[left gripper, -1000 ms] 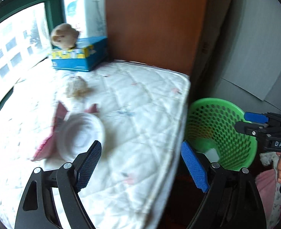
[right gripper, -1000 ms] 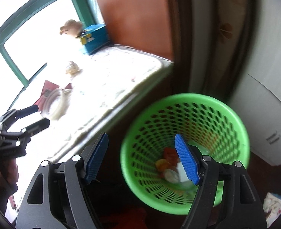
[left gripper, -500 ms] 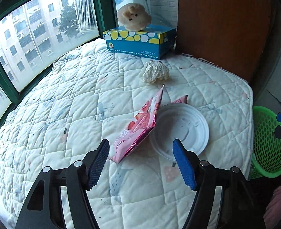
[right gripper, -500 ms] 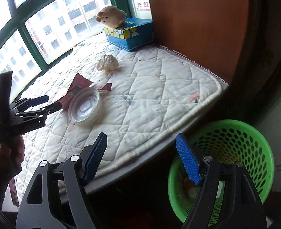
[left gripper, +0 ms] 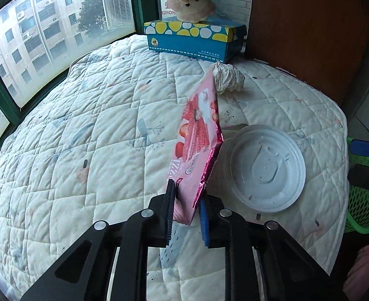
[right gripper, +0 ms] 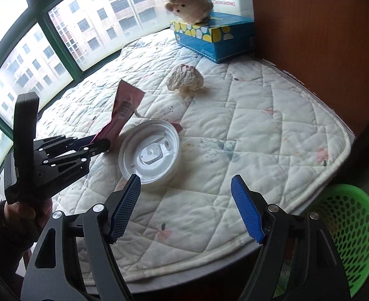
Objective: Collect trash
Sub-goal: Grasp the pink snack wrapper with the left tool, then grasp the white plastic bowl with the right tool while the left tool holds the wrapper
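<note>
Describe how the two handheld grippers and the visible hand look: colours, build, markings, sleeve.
Both the left gripper and the right gripper are matte black, with angular linkage arms, silver rivets and two fingers faced with ribbed blue pads. The left one has a tall black upright handle. The left hand is bare, in a dark sleeve. No cables show.

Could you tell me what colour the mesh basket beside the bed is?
Bright green plastic mesh basket; clearest in the right wrist view.

Both grippers, the left gripper and the right gripper, are matte black with silver round screws and ribbed blue pads. A dark sleeve covers the wrist of the left hand.
</note>
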Demonstrator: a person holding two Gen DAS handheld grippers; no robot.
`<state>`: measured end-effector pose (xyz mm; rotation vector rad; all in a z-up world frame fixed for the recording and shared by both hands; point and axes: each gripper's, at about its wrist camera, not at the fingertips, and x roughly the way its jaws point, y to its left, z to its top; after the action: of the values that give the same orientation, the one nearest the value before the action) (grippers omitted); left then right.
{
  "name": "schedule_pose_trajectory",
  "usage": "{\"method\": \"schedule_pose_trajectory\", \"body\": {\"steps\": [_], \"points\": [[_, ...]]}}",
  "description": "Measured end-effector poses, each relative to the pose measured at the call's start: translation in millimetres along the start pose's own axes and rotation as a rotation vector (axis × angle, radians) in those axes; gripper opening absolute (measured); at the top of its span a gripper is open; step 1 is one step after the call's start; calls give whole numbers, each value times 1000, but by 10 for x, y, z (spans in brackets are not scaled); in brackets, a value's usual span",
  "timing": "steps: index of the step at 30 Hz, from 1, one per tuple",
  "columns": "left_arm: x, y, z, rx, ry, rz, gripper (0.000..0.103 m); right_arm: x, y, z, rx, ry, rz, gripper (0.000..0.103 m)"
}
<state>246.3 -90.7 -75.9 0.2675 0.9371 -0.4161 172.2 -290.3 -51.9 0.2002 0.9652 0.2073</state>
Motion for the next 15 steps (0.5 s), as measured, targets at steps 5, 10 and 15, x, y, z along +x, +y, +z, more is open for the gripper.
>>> {"method": "schedule_pose_trajectory", "body": {"steps": [5, 10, 15], "points": [[-153, 131, 8, -14, -33, 6, 9, 162, 141, 33, -29, 18, 32, 85], [-304, 274, 12, -35, -61, 13, 9, 393, 331, 85, -86, 46, 30, 91], [-415, 383, -18, -40, -75, 26, 9, 653, 497, 134, -143, 79, 5, 94]]}}
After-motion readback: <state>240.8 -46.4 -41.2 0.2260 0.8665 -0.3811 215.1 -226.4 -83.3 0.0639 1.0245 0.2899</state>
